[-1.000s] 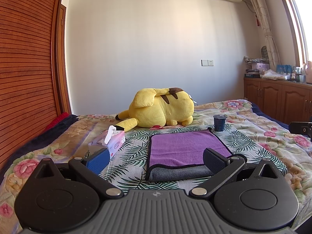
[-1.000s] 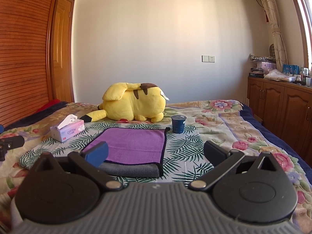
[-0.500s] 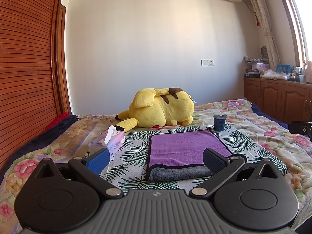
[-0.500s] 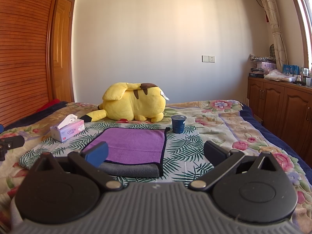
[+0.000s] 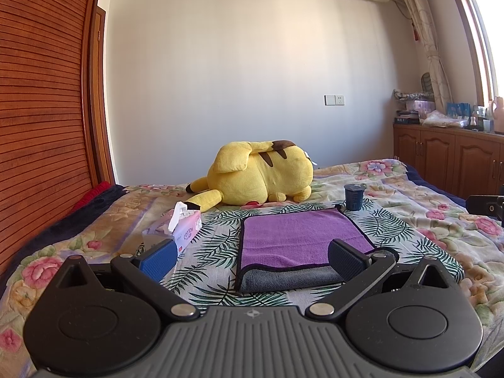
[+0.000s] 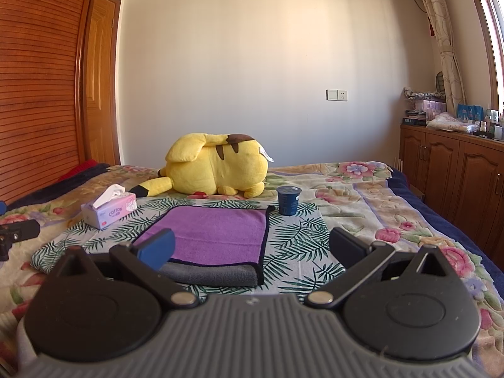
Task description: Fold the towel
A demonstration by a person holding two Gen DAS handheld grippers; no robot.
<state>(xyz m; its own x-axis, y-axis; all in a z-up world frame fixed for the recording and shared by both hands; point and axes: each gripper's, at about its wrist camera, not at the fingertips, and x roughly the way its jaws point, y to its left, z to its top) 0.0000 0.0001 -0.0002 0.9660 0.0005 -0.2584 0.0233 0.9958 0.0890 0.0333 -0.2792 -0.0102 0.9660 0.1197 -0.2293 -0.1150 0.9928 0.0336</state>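
Left tongs (image 5: 252,260) are hovering wide open over the bed (image 5: 409,220), gripping nothing. Right tongs (image 6: 252,250) are also gaping open, empty. Purple towel (image 5: 299,236) is lying flat on the leaf-print patch of the bed, already folded, grey underside (image 5: 289,278) showing along its near edge. In the left wrist view the towel is sitting at 12 o'clock from the tongs, its right near corner hiding behind the right finger (image 5: 345,260). In the right wrist view the towel (image 6: 214,236) is sitting at 11 o'clock, the blue-padded left finger (image 6: 156,249) overlapping its near left corner. Tissue box (image 5: 179,233) is lying at the towel's 9 o'clock, blue cup (image 5: 354,197) standing just off its far right corner, yellow plush (image 5: 261,173) lying at its 12 o'clock.
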